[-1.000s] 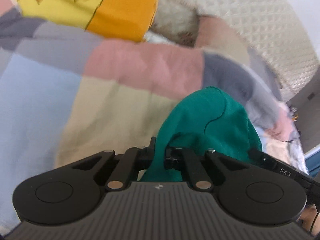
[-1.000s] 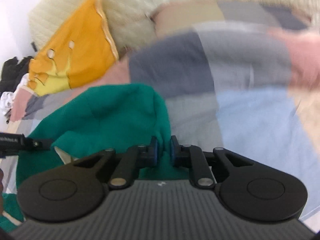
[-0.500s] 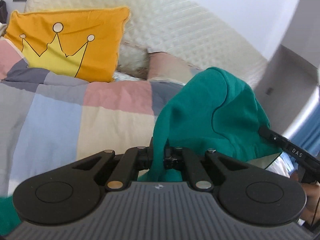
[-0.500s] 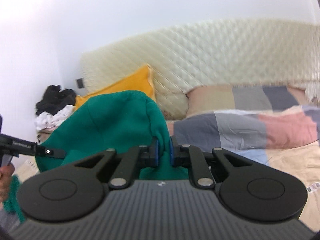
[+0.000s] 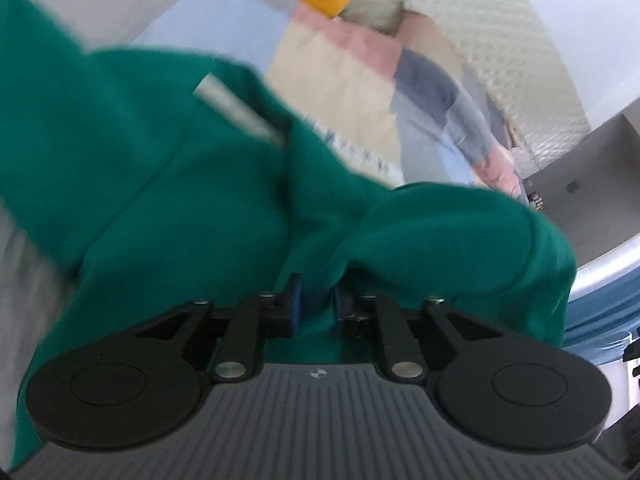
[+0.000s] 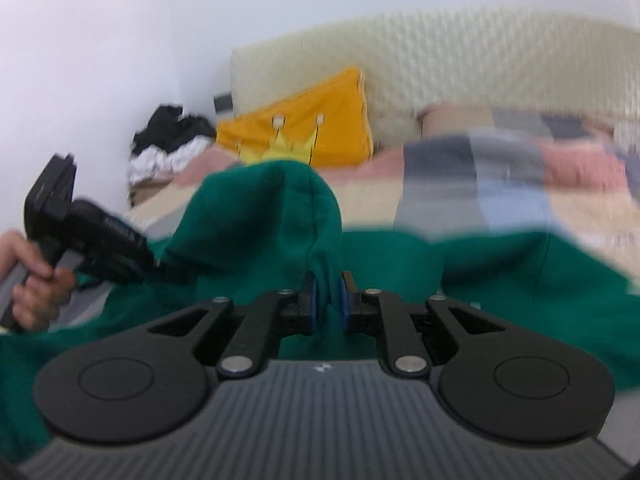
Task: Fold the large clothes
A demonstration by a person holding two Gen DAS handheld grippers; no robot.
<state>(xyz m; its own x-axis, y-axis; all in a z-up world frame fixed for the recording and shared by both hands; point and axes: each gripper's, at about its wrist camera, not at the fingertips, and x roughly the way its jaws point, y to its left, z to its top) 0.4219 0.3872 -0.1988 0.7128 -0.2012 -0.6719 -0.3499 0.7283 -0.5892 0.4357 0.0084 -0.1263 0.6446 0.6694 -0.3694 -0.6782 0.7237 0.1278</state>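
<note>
Left wrist view: left gripper [image 5: 316,306] fingers are parting, with a fold of the green garment [image 5: 168,168] between them; blur hides whether the pads press on it. The garment lies spread over the patchwork quilt [image 5: 352,80] on the bed, one lobe bunched to the right of the fingers.

Right wrist view: right gripper [image 6: 326,300] fingers pinch a raised ridge of the same garment, which peaks just ahead of them. A hand [image 6: 30,276] at left holds the other gripper low against the cloth. Yellow crown pillow [image 6: 312,128] leans on the quilted headboard [image 6: 480,64].
</note>
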